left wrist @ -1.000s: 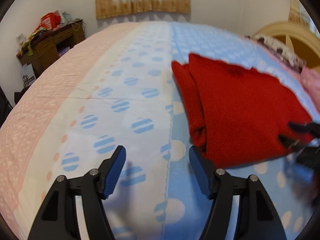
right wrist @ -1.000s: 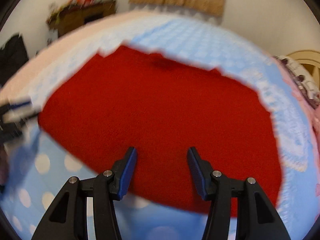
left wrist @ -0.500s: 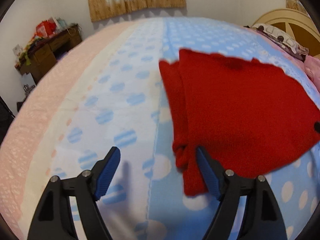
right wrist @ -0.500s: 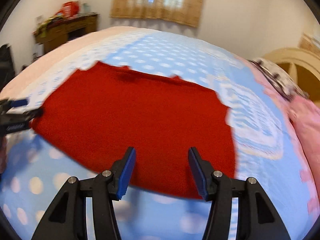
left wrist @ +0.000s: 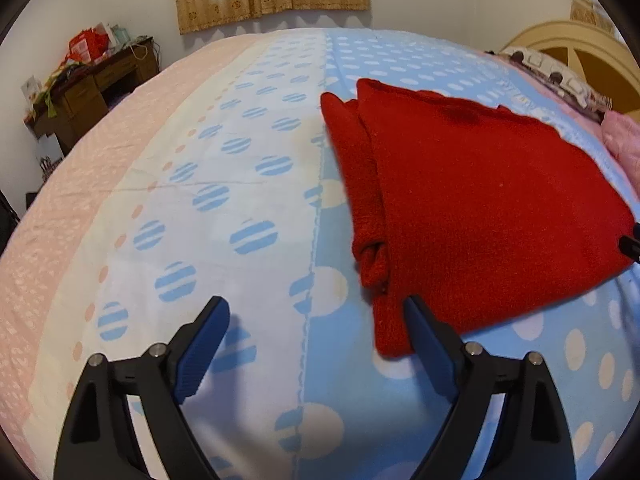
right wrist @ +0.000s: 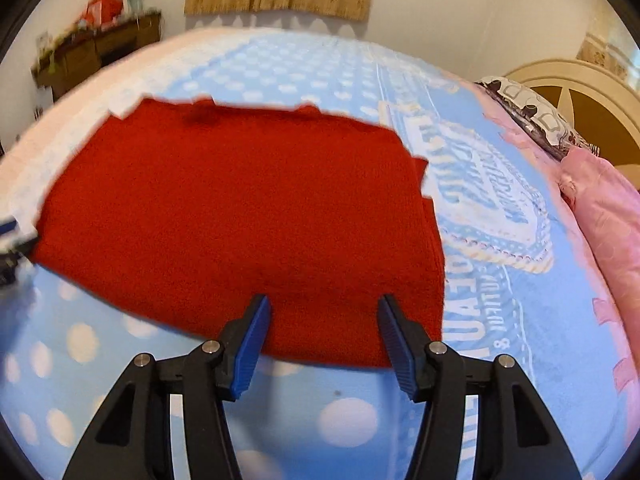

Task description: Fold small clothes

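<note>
A red knitted garment (left wrist: 472, 208) lies folded flat on the bed, its left sleeve tucked along its left edge. My left gripper (left wrist: 316, 328) is open and empty, just in front of the garment's near left corner. In the right wrist view the same garment (right wrist: 240, 216) fills the middle, and my right gripper (right wrist: 324, 328) is open and empty with its fingertips over the garment's near edge, toward its right side. The left gripper's tip (right wrist: 8, 240) shows at the far left of that view.
The bed sheet (left wrist: 224, 184) is blue, white and pink with dots. A pink pillow (right wrist: 600, 216) and a patterned pillow (right wrist: 536, 116) lie at the right by the cream headboard (right wrist: 572, 84). A cluttered wooden desk (left wrist: 92, 84) stands at the far left by the wall.
Both grippers have pulled back from the garment and shifted. The left one moved closer to the garment's near left corner; the right one moved toward its right side. Both stay open.
</note>
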